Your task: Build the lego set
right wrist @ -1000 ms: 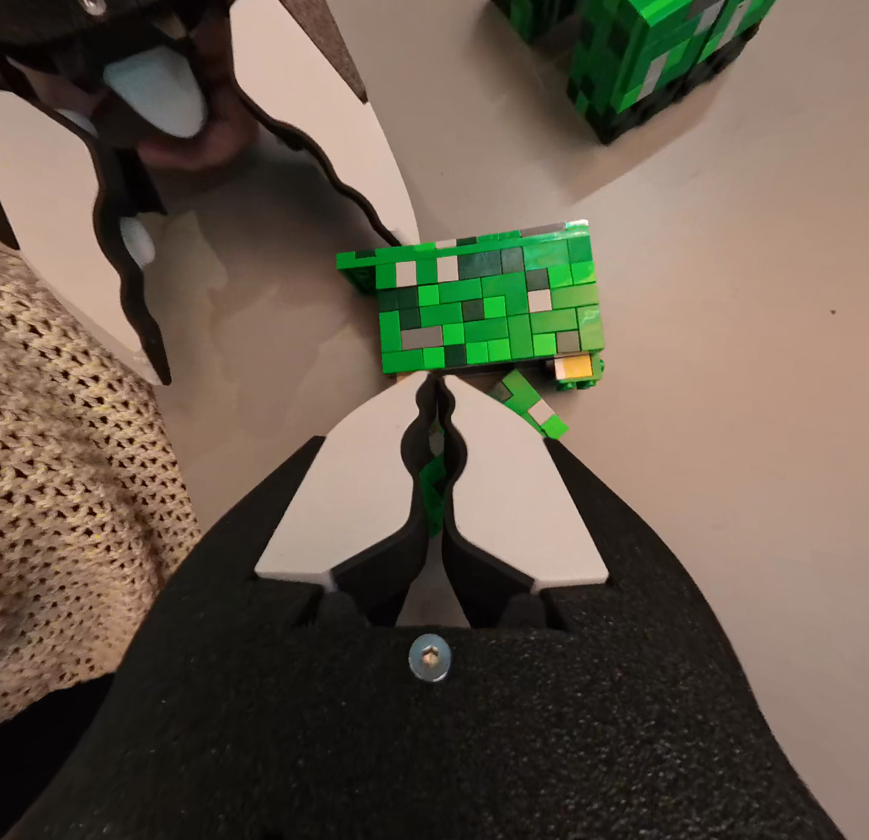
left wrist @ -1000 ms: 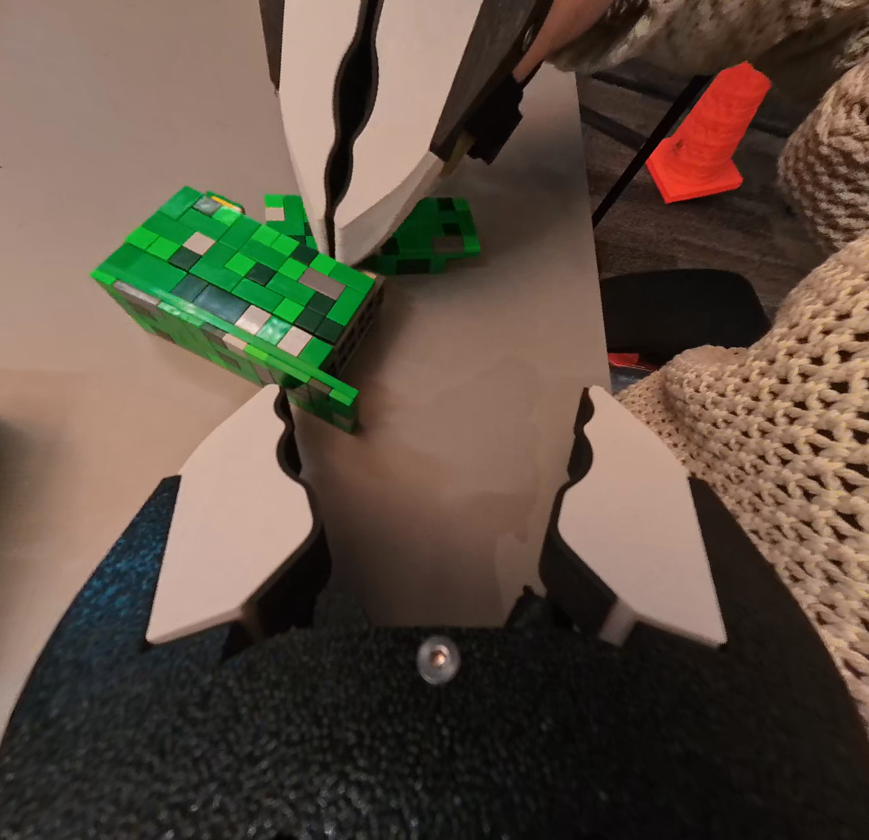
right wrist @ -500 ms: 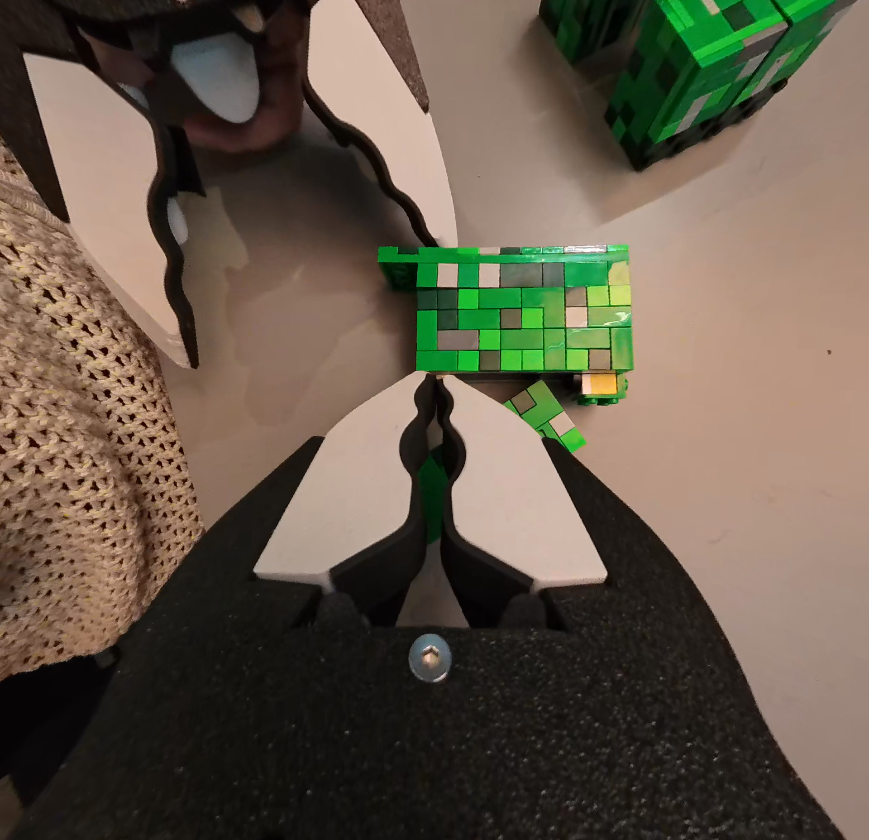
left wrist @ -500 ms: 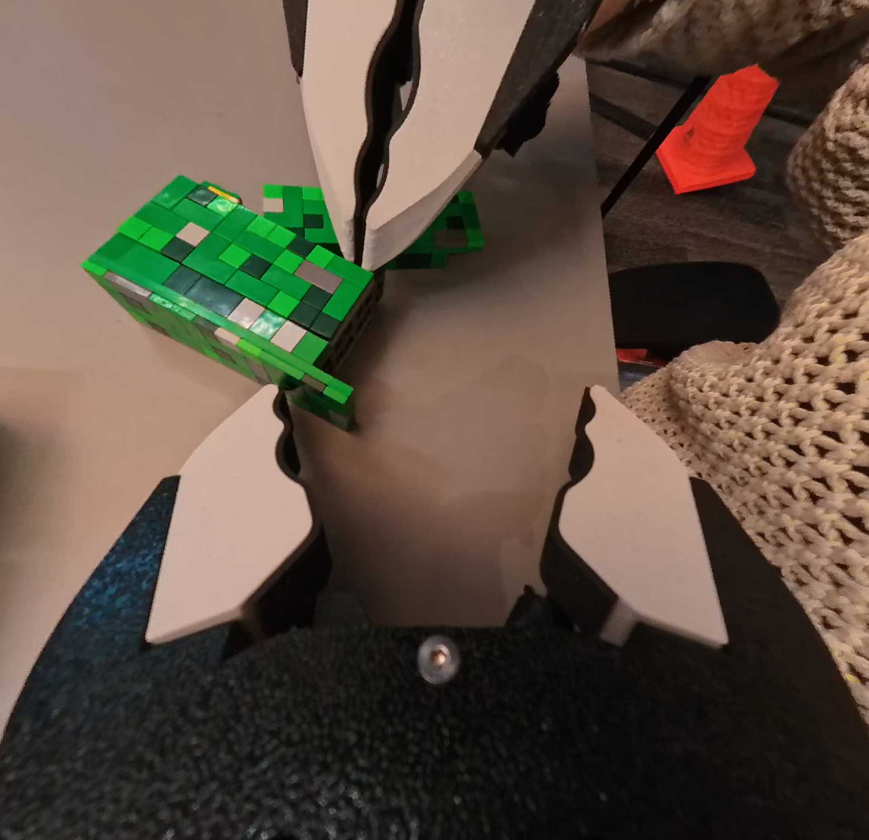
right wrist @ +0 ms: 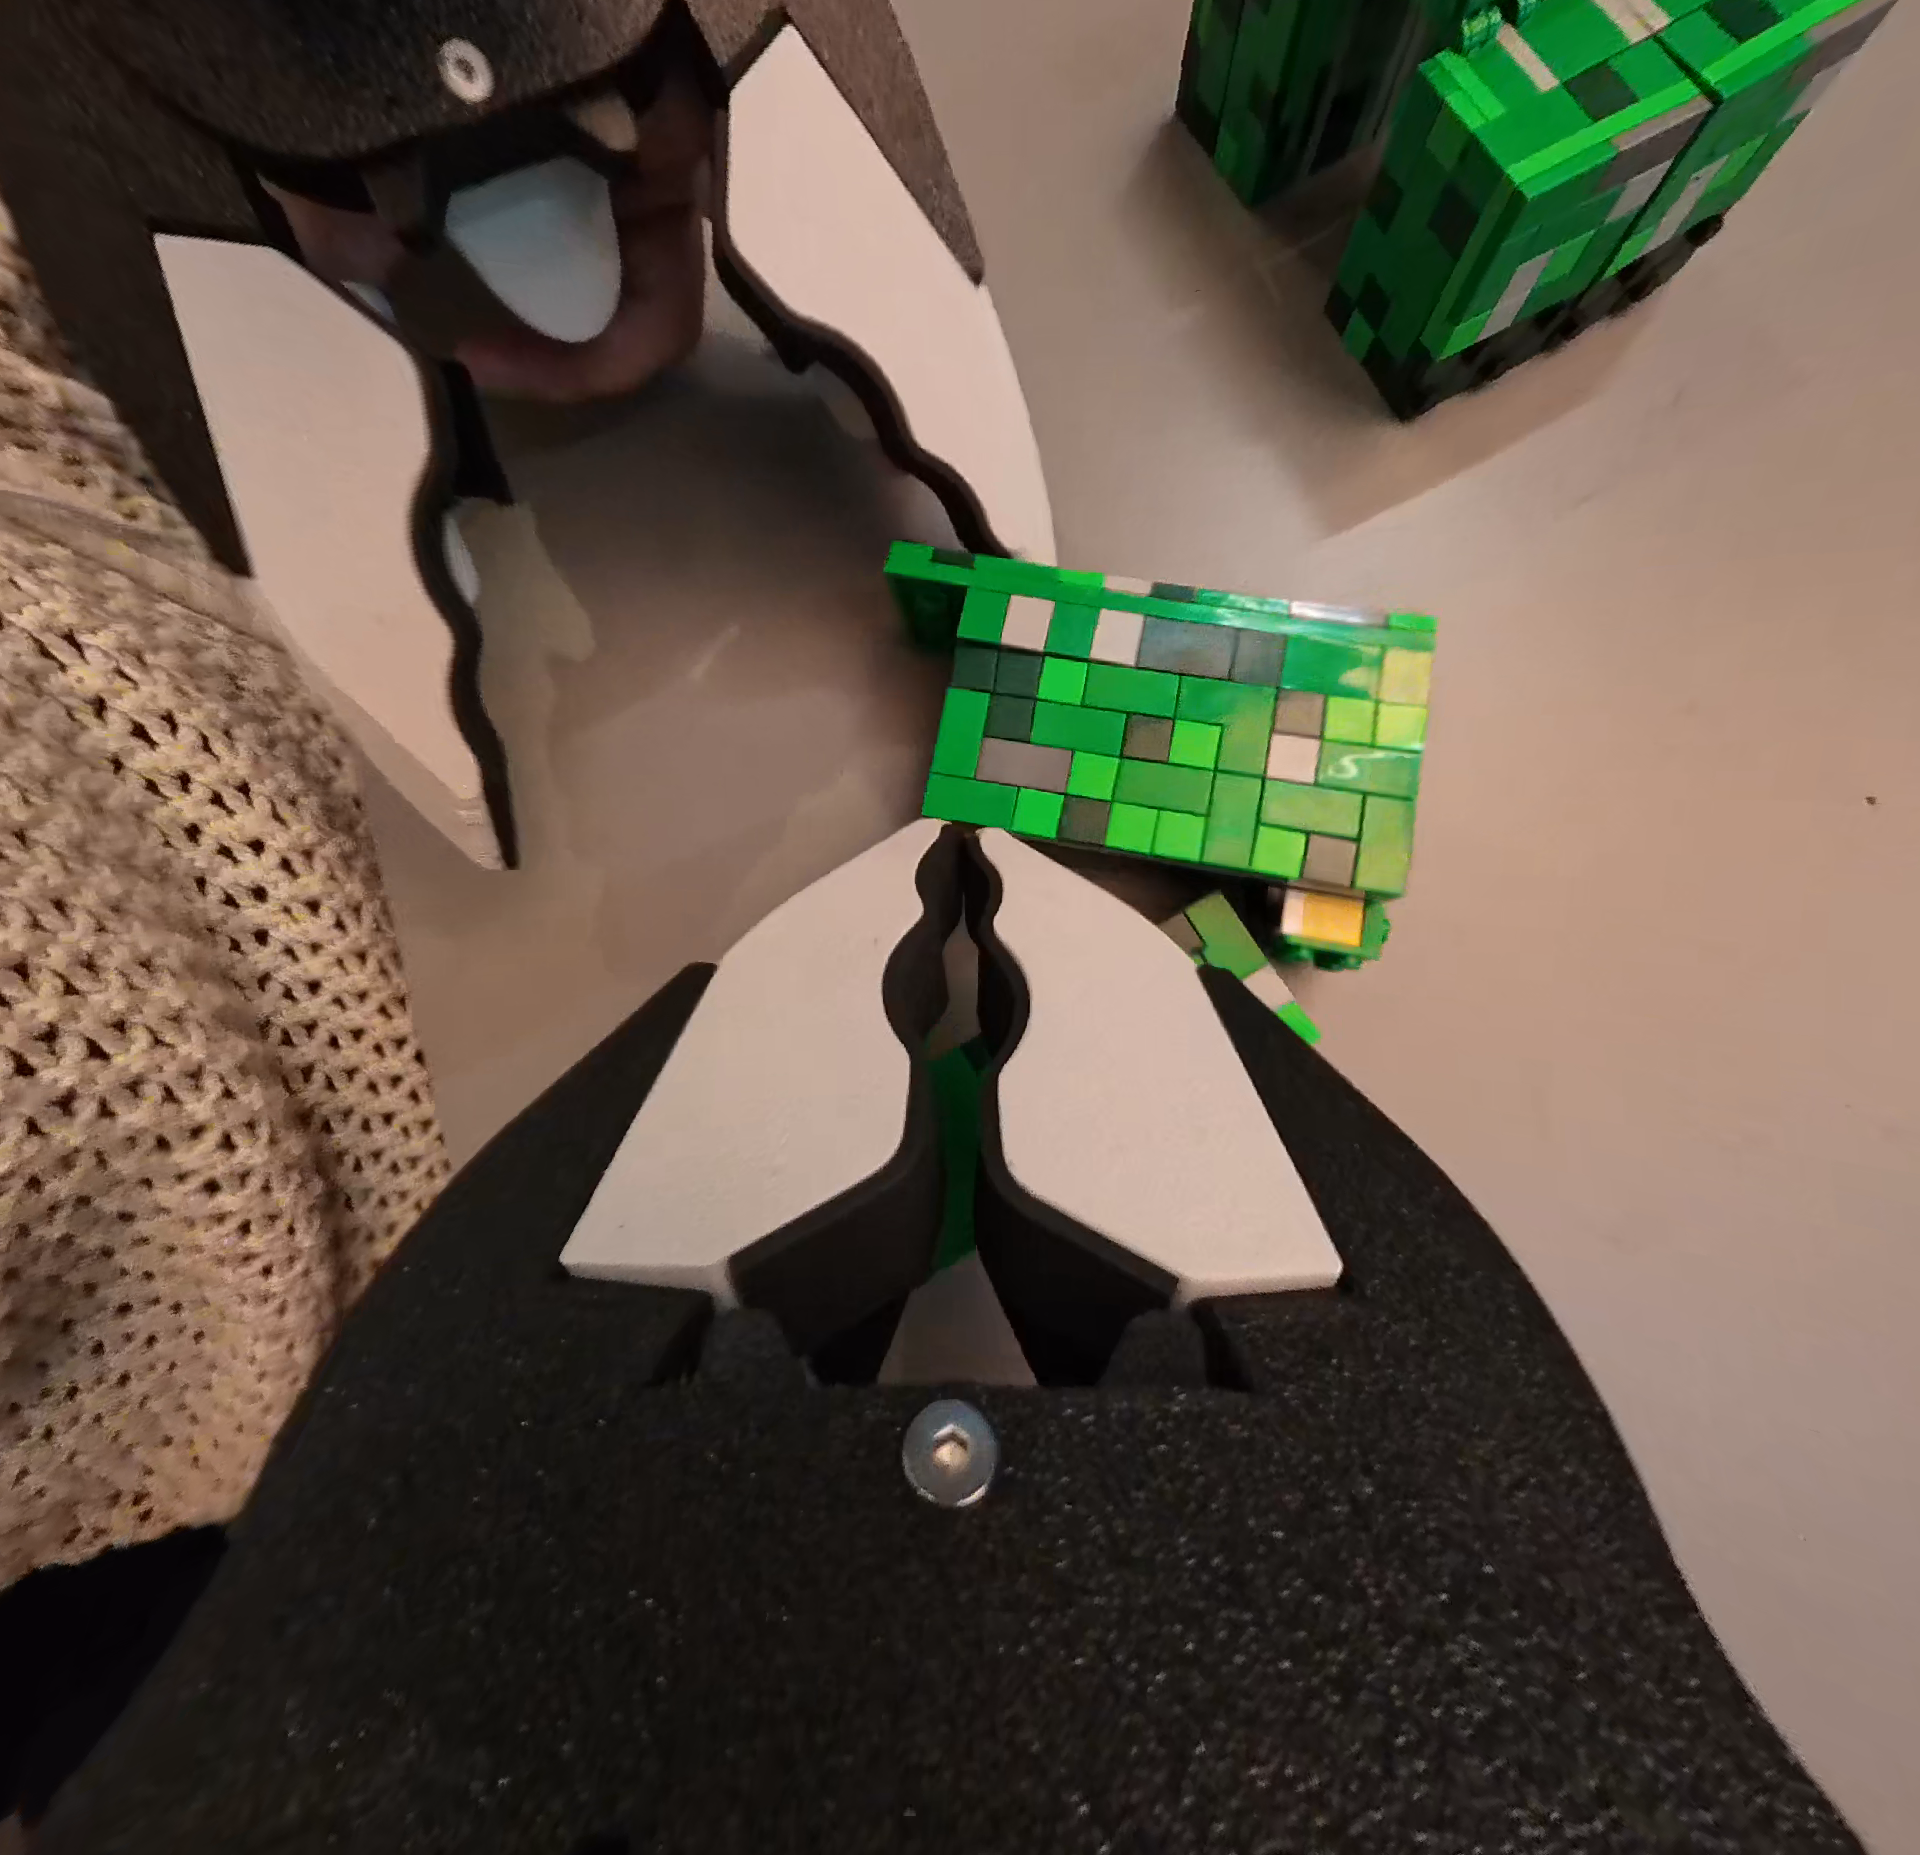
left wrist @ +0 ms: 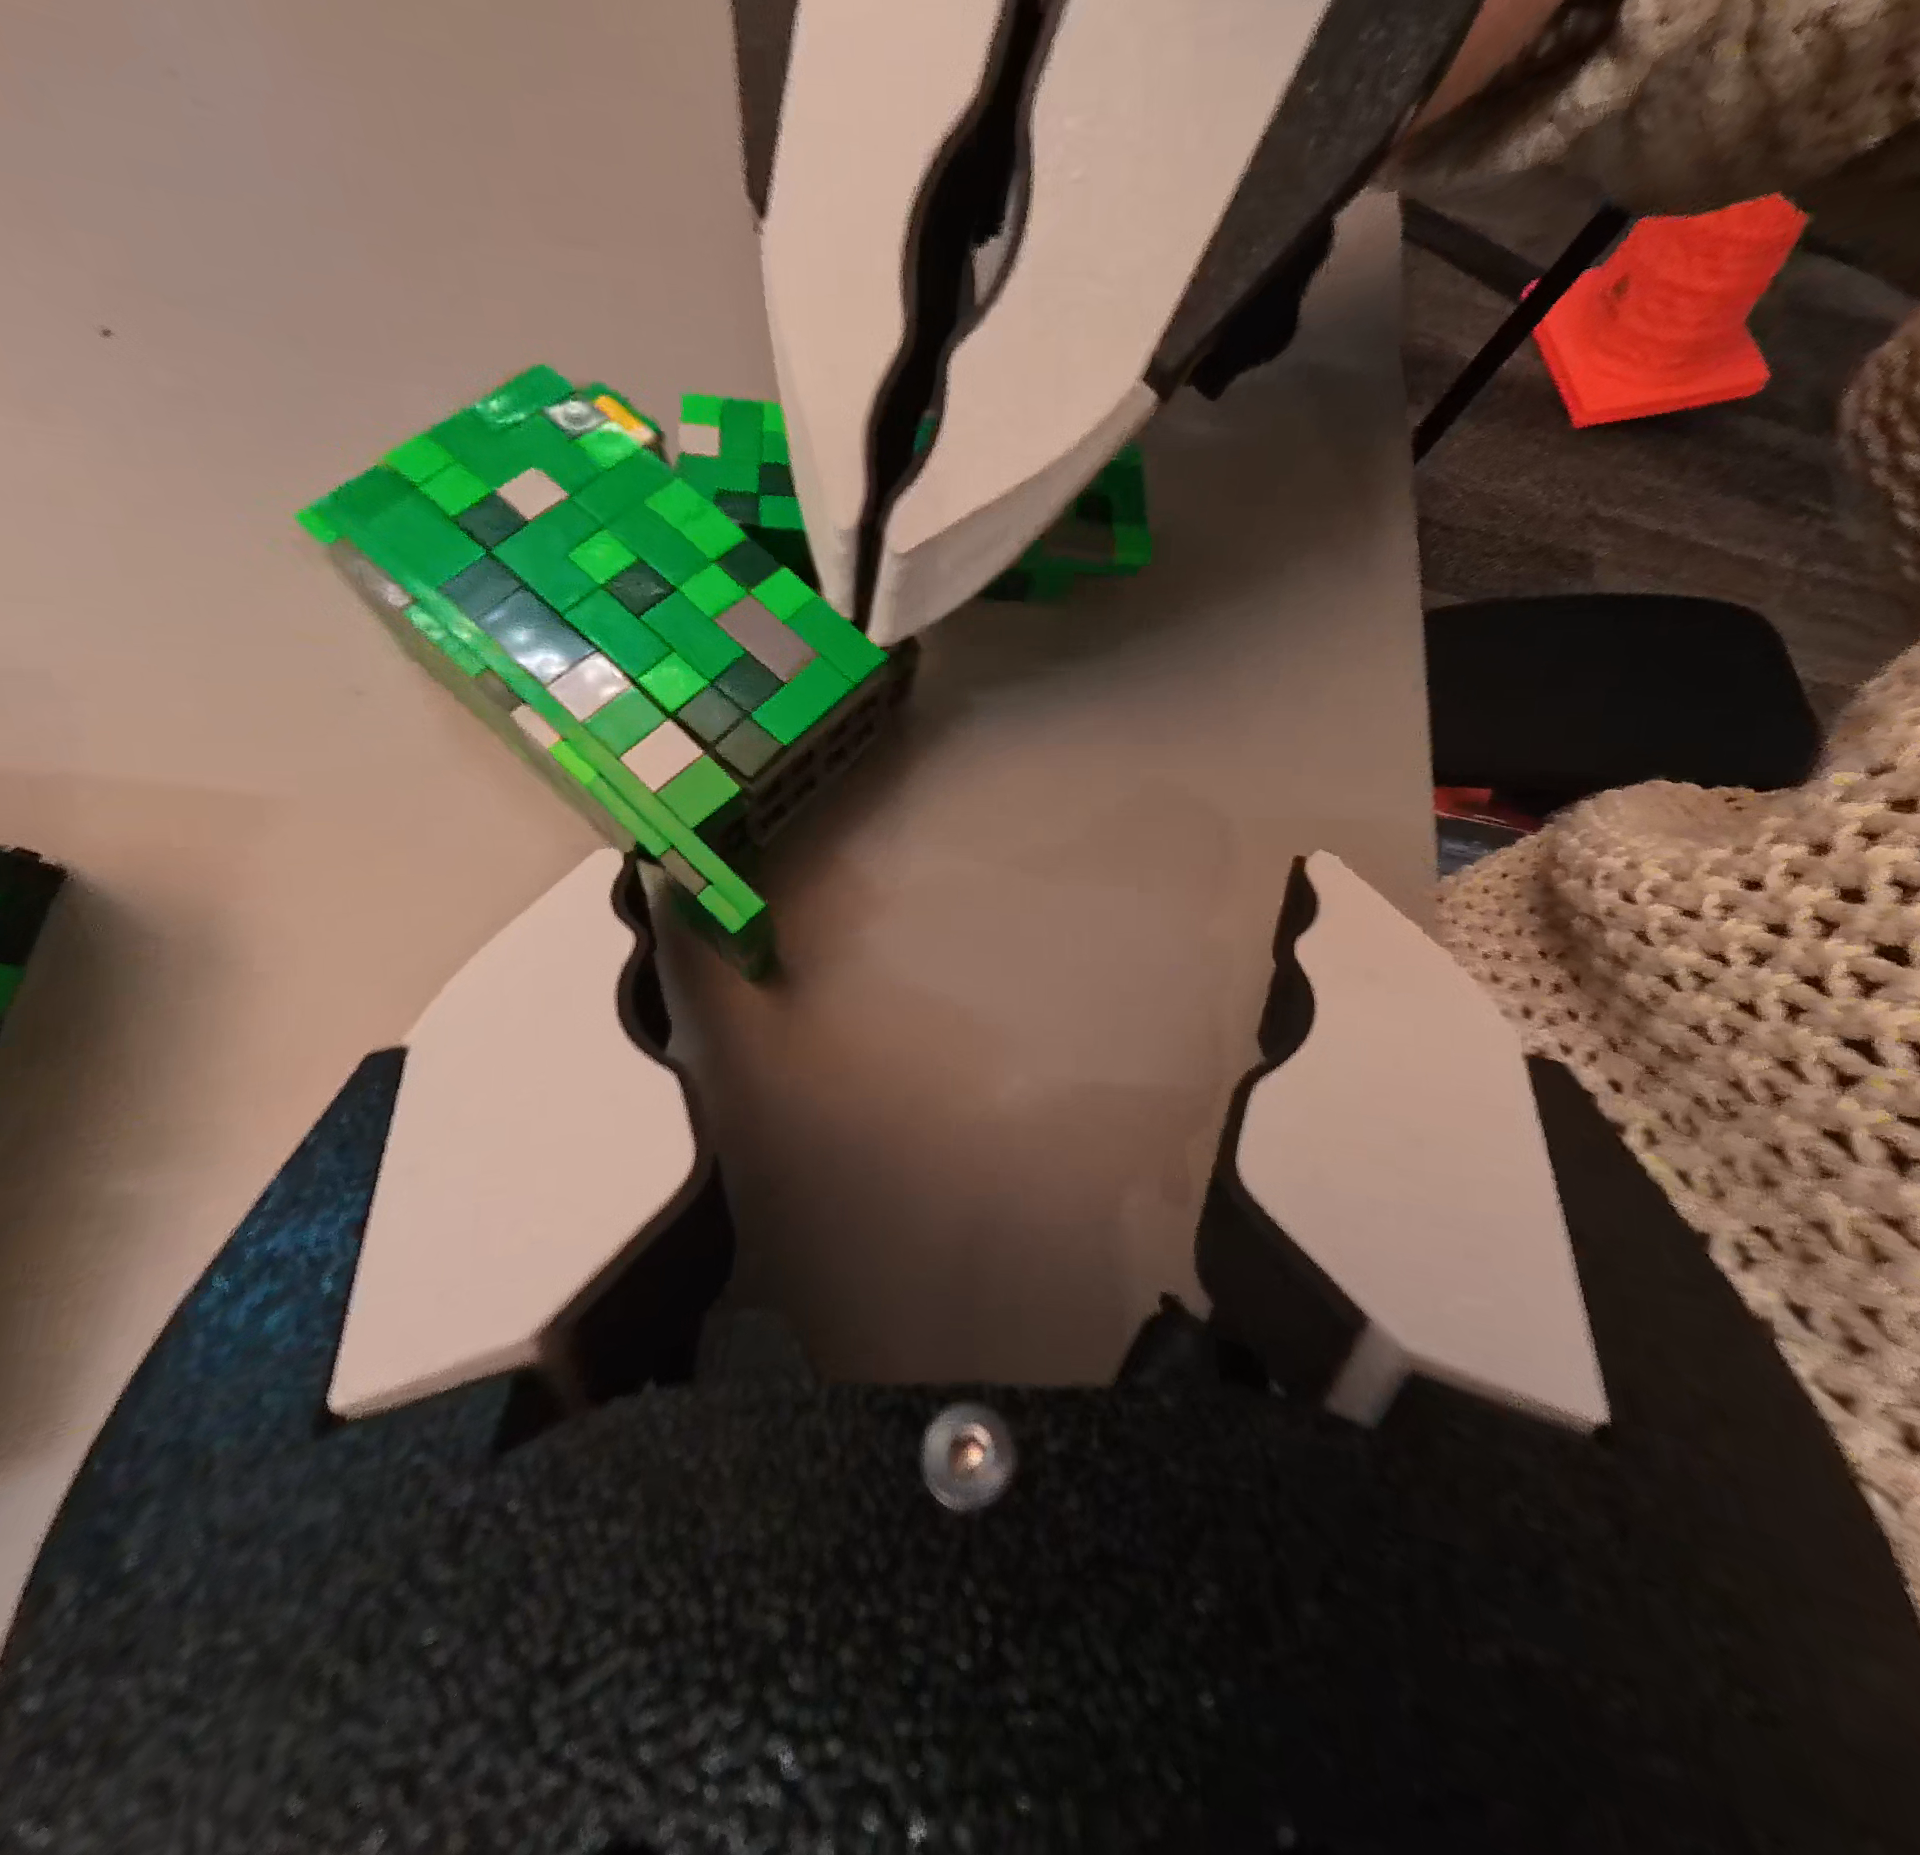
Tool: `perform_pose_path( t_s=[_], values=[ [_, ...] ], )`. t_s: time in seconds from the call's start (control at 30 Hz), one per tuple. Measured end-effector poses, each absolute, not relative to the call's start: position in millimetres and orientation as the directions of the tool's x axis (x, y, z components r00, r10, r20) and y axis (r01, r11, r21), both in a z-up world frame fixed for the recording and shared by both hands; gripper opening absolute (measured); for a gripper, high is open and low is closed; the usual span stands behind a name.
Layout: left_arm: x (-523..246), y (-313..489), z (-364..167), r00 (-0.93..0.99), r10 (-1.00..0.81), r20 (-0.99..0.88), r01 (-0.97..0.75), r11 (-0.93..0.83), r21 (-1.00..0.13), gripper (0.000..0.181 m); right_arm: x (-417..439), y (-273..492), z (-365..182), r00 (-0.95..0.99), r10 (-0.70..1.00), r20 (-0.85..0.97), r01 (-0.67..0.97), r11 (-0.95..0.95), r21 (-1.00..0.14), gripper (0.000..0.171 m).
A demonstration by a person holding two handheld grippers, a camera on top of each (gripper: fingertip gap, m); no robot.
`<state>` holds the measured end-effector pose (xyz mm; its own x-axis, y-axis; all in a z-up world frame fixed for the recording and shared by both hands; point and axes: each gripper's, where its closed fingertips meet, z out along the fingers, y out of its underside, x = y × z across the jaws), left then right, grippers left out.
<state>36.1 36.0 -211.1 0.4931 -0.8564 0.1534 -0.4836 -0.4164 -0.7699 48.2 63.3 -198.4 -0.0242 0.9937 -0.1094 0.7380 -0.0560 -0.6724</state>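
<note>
A green lego block [left wrist: 603, 621] with grey and dark tiles lies on its side on the beige table [left wrist: 208, 195]. It also shows in the right wrist view [right wrist: 1174, 735]. My left gripper [left wrist: 966, 922] is open and empty, and its left fingertip sits by the block's protruding thin plate. It shows in the right wrist view too [right wrist: 743, 699]. My right gripper [right wrist: 961, 849] is shut, with its tips against the block's near corner; in the left wrist view [left wrist: 868, 610] it comes down from above. A flat green plate [left wrist: 1081, 538] lies under it and partly shows beside it [right wrist: 1236, 943].
Two taller green lego builds [right wrist: 1610, 174] stand at the back right. A small yellow piece [right wrist: 1320, 917] lies by the block. The table's edge [left wrist: 1413, 558] runs on the right, with a knit sleeve [left wrist: 1714, 1026] and an orange cone [left wrist: 1662, 319] beyond. Across from one pair of fingers to the other is roughly 4 cm. Both grippers' tips are roughly 4 cm from the green lego block [left wrist: 603, 621].
The block has turned a little on the table with the shut right gripper staying at its corner. The left gripper has stayed open beside the block.
</note>
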Motion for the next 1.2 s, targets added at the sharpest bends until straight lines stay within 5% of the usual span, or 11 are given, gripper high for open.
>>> perform_pose_path(
  t_s=[0.13,0.27,0.57,0.77,1.2],
  values=[
    [22,51,-199,0.567,-0.822,0.044,-0.444,-0.351,-0.825,0.092,51,64,-195,-0.096,0.995,-0.033,0.729,0.048,-0.682,0.005],
    [17,53,-197,0.617,-0.787,0.017,-0.431,-0.356,-0.829,0.087,56,78,-177,-0.357,0.918,0.175,0.647,0.378,-0.662,0.039],
    [9,45,-202,0.683,-0.731,0.007,-0.399,-0.38,-0.834,0.091,33,87,-188,-0.871,0.474,0.126,0.444,0.871,-0.211,0.067],
    [5,39,-197,0.689,-0.721,0.073,-0.34,-0.412,-0.845,0.092,29,79,-199,-0.949,0.312,-0.036,0.314,0.942,-0.117,0.07],
    [9,39,-200,0.658,-0.749,0.083,-0.356,-0.406,-0.842,0.092,27,74,-206,-0.899,0.405,-0.168,0.428,0.893,-0.139,0.053]
  ],
)
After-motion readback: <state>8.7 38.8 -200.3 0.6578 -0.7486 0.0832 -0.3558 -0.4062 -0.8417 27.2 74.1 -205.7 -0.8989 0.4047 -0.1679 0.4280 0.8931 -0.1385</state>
